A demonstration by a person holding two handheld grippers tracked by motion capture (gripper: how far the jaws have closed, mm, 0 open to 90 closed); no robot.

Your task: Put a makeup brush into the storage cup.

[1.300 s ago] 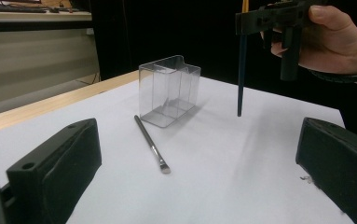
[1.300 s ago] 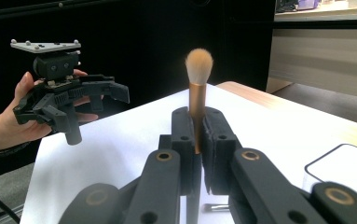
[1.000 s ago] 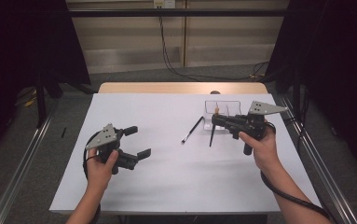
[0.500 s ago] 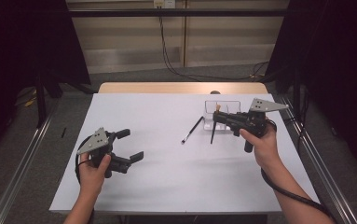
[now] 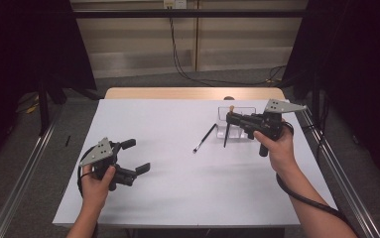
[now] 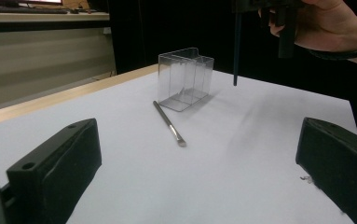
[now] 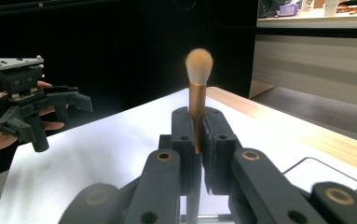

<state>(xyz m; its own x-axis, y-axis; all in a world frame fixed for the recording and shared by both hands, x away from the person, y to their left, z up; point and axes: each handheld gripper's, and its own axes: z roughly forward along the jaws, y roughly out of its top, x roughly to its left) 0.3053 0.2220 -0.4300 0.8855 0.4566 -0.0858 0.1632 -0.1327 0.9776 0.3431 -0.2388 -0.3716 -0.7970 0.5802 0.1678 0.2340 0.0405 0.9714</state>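
Right gripper point(image 5: 229, 118): clenched on a makeup brush point(image 7: 197, 88), bristles up, held above the table point(image 5: 177, 198) beside the clear plastic organizer point(image 5: 237, 121).
Left gripper point(image 5: 137, 156): released, holding nothing.
Around: a thin brush point(image 5: 204, 137) lies flat near the organizer.
Writing: none readable.

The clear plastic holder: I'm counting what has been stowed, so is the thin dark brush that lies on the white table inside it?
No, the thin dark brush lies flat on the white table beside the clear plastic holder, outside it.
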